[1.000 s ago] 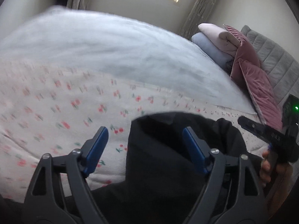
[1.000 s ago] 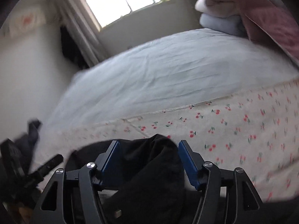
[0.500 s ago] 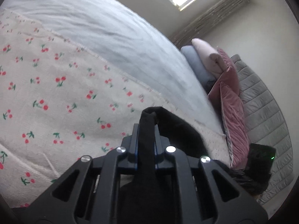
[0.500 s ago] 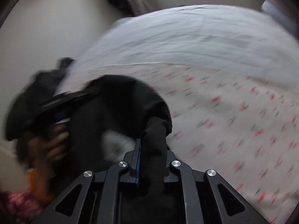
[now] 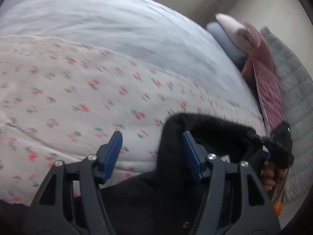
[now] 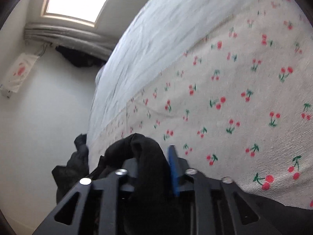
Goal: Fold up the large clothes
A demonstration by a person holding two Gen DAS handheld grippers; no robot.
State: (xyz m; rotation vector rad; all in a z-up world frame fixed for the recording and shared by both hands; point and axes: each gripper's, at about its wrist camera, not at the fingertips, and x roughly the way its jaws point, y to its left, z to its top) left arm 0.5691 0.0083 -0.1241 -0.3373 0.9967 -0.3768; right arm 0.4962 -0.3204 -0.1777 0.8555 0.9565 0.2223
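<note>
both tools opening; black garment (image 5: 205, 129) bunched at cherry sheet (image 6: 234, 98) edge, seemingly.

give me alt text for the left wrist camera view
The left tool is opening, its blue pads apart, with a black garment against the right-hand pad. It lies on a cherry-print sheet over a bed, pillows stacked behind.

Bed (image 5: 109, 25): covered by a pale blue-grey sheet, with a cream cherry-print cloth (image 5: 82, 90) laid across its near part. Pillows (image 5: 228, 33): 1 blue and 1 pale pink are stacked at the head of the bed, beside a pink velvet cushion (image 5: 266, 82). Grey quilted headboard (image 5: 295, 90): seen behind the cushion. Window (image 6: 76, 2): bright, with a grey curtain (image 6: 66, 37) alongside. Dark clothing (image 6: 76, 58): heaped near the curtain. Wall unit under a cherry-print cover (image 6: 19, 72): mounted on the white wall.
</note>
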